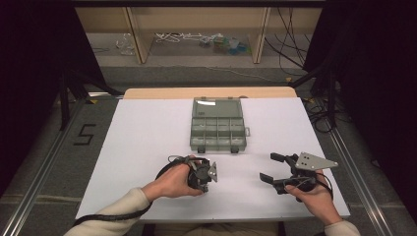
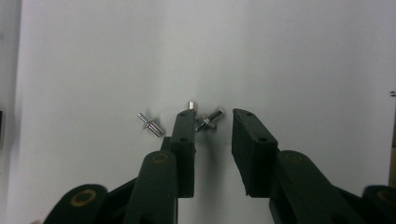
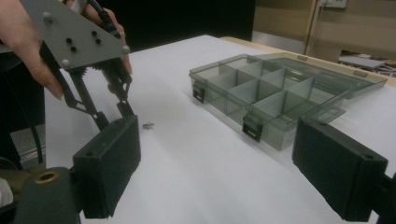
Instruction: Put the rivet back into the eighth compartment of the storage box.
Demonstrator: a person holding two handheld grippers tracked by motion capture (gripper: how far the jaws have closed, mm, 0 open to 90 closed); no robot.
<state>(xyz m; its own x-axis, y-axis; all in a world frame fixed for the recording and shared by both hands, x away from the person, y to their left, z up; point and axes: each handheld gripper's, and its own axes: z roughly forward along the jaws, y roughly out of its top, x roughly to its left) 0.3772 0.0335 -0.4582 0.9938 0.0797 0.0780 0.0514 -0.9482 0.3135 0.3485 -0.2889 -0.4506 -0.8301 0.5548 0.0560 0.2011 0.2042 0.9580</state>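
- Pointing down at the white table (image 1: 147, 147), the left gripper (image 1: 204, 181) sits in the person's left hand (image 1: 172, 182) near the front edge, its grey plate turned toward the middle of the table
- In the left gripper view its jaws stand a little way apart with nothing clamped; the pads press on no screw
- Three small silver screws lie on the table at the jaw tips: the left screw (image 2: 150, 124) lies on its side just outside the left jaw, well clear of the gap
- The middle screw (image 2: 190, 104) shows right past the tip of the left jaw, seemingly upright; whether it touches the jaw I cannot tell
- The right screw (image 2: 209, 119) lies tilted just ahead of the gap, close against the inner side of the left jaw's tip and apart from the right jaw
- The right gripper (image 1: 275, 169) is held in the right hand (image 1: 314, 196) at the table's right front, jaws spread wide and empty, pointing toward the left gripper
- From the right gripper view one screw (image 3: 148, 125) shows on the table just beside the left gripper's tips (image 3: 122, 112)
- Farther back, mid-table, an open compartment box (image 1: 218, 129) of clear grey plastic lies with its lid (image 1: 217, 107) folded flat behind; its compartments look empty, and it is well apart from both grippers
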